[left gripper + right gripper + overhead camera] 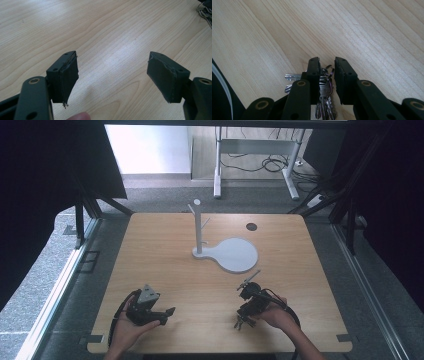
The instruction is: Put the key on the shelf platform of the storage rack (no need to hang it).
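So right now I've got the bunch of keys (325,93) pinched in my right gripper (327,65), jaws nearly closed on it, ring poking up between them and the blades dangling below and off to one side. From the high view the keys (241,321) are near the front edge of the table (165,227), a bit right of centre, just off the wood as far as I can tell. My left gripper (112,75) is spread wide with nothing between the pads, resting on the table over on the left. My guess is I'm at the lift-and-carry stage, and the white stand (198,226) with its pegs and round base in the middle of the table looks like where the keys want to hang. The next move would be to bring the ring up to one of those short pegs, and that takes some care because the ring opening is small and mostly hidden by my jaws, so I'll probably have to tilt the hand to show it. Room-wise it's easy: bare wood between me and the stand, nothing in the path. The left gripper is well apart, so no clash there. Only worries are the front edge close behind the keys and knocking the thin post over.
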Demonstrator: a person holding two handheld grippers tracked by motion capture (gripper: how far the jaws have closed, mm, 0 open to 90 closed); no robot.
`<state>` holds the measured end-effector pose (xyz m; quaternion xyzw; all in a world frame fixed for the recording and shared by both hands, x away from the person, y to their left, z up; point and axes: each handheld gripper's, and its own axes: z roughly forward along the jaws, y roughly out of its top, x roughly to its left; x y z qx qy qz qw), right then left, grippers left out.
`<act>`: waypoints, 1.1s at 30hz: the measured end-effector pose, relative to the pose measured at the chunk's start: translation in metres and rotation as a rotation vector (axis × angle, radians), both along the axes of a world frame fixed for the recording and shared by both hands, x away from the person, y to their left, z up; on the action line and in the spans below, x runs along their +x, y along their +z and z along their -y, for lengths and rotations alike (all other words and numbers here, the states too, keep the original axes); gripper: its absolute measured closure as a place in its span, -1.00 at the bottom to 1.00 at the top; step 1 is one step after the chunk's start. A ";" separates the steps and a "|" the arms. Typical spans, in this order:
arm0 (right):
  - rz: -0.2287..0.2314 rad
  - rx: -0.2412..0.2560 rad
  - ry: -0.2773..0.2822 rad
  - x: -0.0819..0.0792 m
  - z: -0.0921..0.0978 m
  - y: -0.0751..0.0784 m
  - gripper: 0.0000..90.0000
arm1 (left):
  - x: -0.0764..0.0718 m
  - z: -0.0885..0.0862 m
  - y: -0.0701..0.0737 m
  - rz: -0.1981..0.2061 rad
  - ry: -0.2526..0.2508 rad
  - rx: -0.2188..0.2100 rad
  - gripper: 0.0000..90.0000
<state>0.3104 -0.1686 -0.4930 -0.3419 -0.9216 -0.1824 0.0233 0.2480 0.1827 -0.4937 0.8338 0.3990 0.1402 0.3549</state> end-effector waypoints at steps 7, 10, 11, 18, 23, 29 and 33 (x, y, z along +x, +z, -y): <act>-0.007 0.009 -0.005 -0.001 -0.001 0.001 0.75 | 0.000 -0.001 0.001 0.001 0.000 -0.002 -0.44; -0.010 0.007 -0.003 -0.001 -0.001 0.001 0.78 | 0.000 -0.001 0.001 0.002 0.000 -0.002 -0.44; -0.011 0.007 -0.004 -0.002 -0.002 0.001 0.79 | 0.000 -0.001 0.001 0.002 0.000 -0.002 -0.44; -0.013 -0.010 -0.009 -0.002 -0.006 0.000 0.85 | 0.000 -0.002 0.002 0.006 0.001 -0.002 -0.44; -0.015 -0.019 -0.009 -0.001 -0.009 -0.001 0.90 | -0.001 -0.003 0.003 0.011 0.004 -0.004 -0.44; -0.023 -0.034 -0.005 -0.002 -0.015 -0.003 0.96 | -0.001 -0.005 0.004 0.014 0.007 -0.006 -0.44; -0.023 -0.040 -0.002 -0.003 -0.016 -0.003 0.98 | 0.000 -0.005 0.004 0.013 0.009 -0.006 -0.44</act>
